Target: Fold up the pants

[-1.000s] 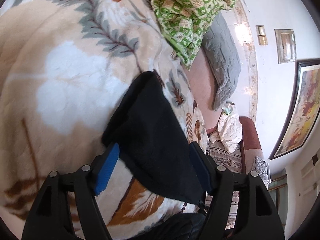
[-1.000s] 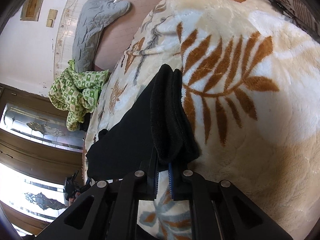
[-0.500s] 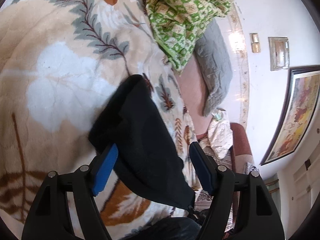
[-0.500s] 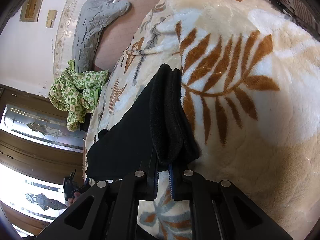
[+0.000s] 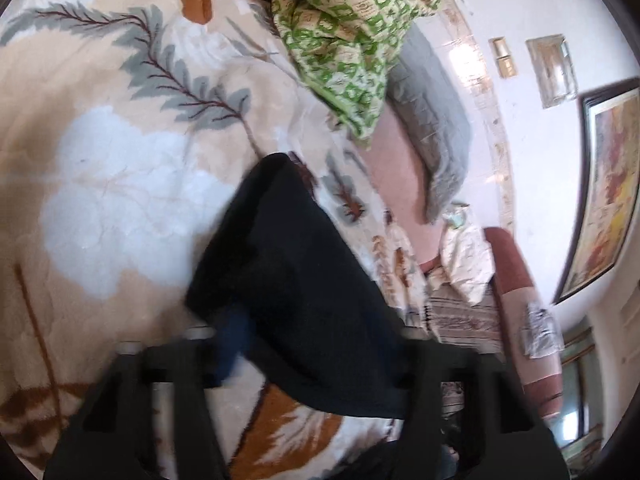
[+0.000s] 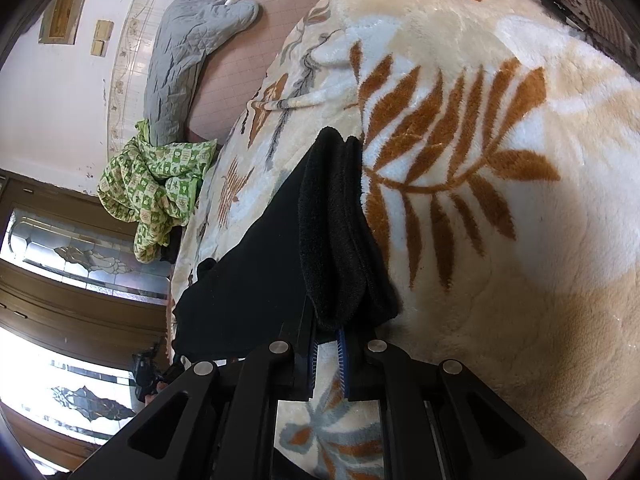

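pants: black pants point(image 5: 296, 300) lie on the blanket point(image 5: 120, 168) that covers the bed, partly folded; one edge runs between the two claws
left claw: left claw point(image 5: 316, 344) is closing, jaws blurred; pants fabric sits between the fingers, draped over the right one; can't tell if the pads are pressing on it yet
left claw, surroundings: pants corner reaches forward past the fingertips; bare blanket to the left of the claw
right claw: right claw point(image 6: 329, 354) is clenched on a doubled-up fold of the pants point(image 6: 340, 232); blue pads nearly together, with the thick fold bulging out just ahead of them
right claw, pants spread: from the pinched fold the rest of the pants runs off left of the claw as a flat black sheet; brown leaf print of the blanket point(image 6: 500, 220) to the right
beyond the claws: green patterned cloth point(image 5: 352, 32) bunched at the far edge of the bed, well ahead of the left claw; grey quilted cover point(image 6: 180, 56) on the floor past it, by the wall
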A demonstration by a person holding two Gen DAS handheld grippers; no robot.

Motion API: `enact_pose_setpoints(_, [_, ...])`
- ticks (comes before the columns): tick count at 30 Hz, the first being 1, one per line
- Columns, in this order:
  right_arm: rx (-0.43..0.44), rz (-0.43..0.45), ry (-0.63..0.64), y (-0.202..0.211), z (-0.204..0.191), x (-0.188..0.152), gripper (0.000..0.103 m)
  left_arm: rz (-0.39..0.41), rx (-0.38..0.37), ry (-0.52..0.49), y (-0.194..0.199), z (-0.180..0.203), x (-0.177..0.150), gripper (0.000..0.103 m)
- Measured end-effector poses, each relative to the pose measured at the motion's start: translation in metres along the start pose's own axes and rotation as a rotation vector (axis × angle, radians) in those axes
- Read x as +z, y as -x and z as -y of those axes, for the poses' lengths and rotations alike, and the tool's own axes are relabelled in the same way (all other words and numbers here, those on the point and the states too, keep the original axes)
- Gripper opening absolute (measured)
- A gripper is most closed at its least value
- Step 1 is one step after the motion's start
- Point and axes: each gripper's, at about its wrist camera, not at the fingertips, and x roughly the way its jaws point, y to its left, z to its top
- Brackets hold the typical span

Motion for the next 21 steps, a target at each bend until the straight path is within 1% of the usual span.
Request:
enact_pose_setpoints(1, [0.001, 0.001, -0.001, 0.000, 0.000, 0.000, 0.007, -0.009, 0.039, -0.002, -0.001, -0.002, -0.001, 0.004])
enact_pose_setpoints(2, [0.001, 0.003, 0.000, 0.000, 0.000, 0.000, 0.005, -0.010, 0.072, -0.007, -0.001, -0.003, -0.002, 0.003])
enact_pose_setpoints(4, [-0.021, 0.027, 0.023, 0.003, -0.004, 0.000, 0.004, -0.008, 0.095, -0.025, 0.000, -0.003, -0.004, 0.003])
enact_pose_setpoints(5, [-0.039, 0.041, 0.042, 0.006, -0.006, 0.000, 0.003, -0.007, 0.127, -0.063, 0.001, 0.002, -0.005, 0.003])
enact_pose_setpoints(7, [-0.104, 0.061, 0.085, 0.010, -0.014, 0.000, 0.003, -0.008, 0.146, -0.104, 0.006, 0.007, -0.007, 0.003])
enact_pose_setpoints(10, [-0.151, 0.064, 0.090, 0.010, -0.015, 0.002, 0.002, -0.004, 0.160, -0.118, 0.010, 0.003, -0.004, 0.003])
enact_pose_setpoints(13, [-0.156, 0.064, 0.083, 0.010, -0.014, 0.003, 0.002, -0.011, 0.161, -0.102, 0.012, -0.003, -0.006, 0.003])
enact_pose_setpoints(17, [-0.134, 0.081, 0.077, 0.015, -0.010, 0.002, 0.002, 0.028, 0.127, -0.155, 0.025, 0.013, -0.011, 0.003])
enact_pose_setpoints(18, [-0.129, 0.076, 0.072, 0.014, -0.008, 0.003, 0.002, 0.030, 0.134, -0.159, 0.025, 0.012, -0.012, 0.003])
enact_pose_setpoints(21, [-0.119, 0.076, 0.071, 0.014, -0.006, 0.003, 0.002, 0.014, 0.140, -0.116, 0.020, 0.000, -0.014, 0.003])
